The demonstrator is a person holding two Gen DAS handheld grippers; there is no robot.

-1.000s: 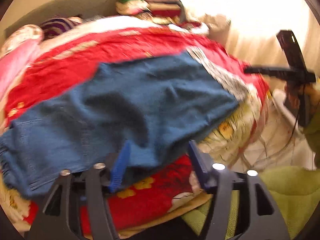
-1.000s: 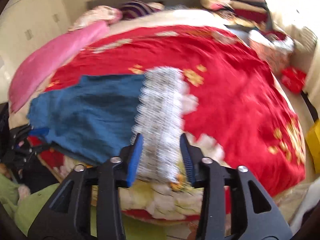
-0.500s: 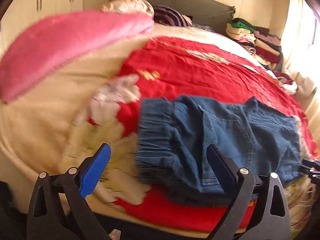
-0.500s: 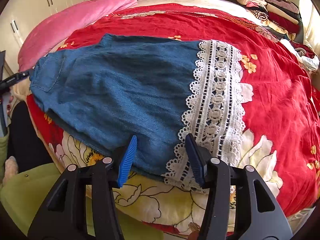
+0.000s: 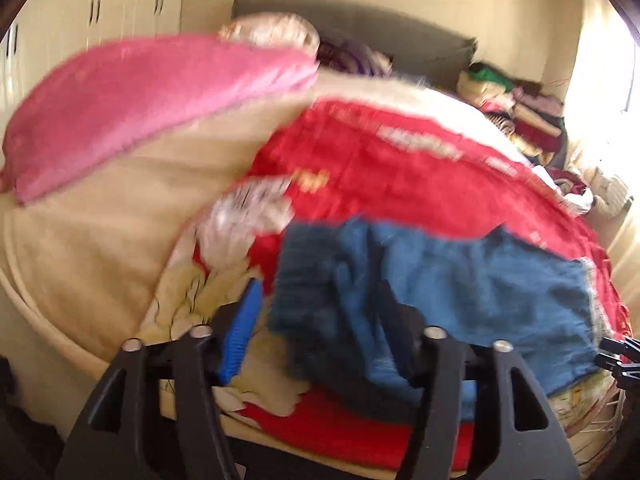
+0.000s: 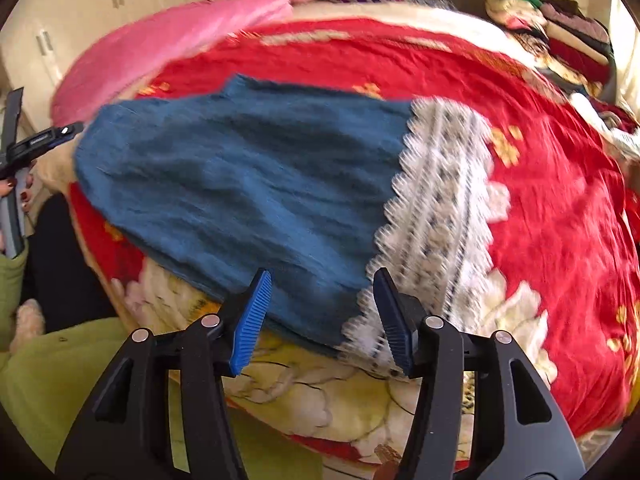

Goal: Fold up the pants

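Blue denim pants (image 6: 240, 184) with a white lace hem (image 6: 440, 208) lie flat across the red bedspread (image 6: 560, 220). The near hem corner, where denim meets lace, sits between the pads of my right gripper (image 6: 322, 316). Its jaws are opening and do not press the cloth. In the left wrist view the pants (image 5: 480, 288) show their gathered waistband end. My left gripper (image 5: 320, 328) straddles that waistband corner; its jaws are closing, with a gap still beside the blue pad (image 5: 242, 328). The left gripper (image 6: 44, 138) also shows at the far left of the right wrist view.
A pink blanket (image 5: 140, 100) and pillows lie at the head of the bed. Folded clothes (image 6: 560, 28) are stacked at the far right corner. Wardrobe doors (image 5: 100, 8) stand behind. The person's green clothing (image 6: 60, 380) is at the bed's near edge.
The left gripper swung from the middle of the pants to the waistband end, opened wide, then narrowed around it. The right gripper's jaws widened at the lace hem corner.
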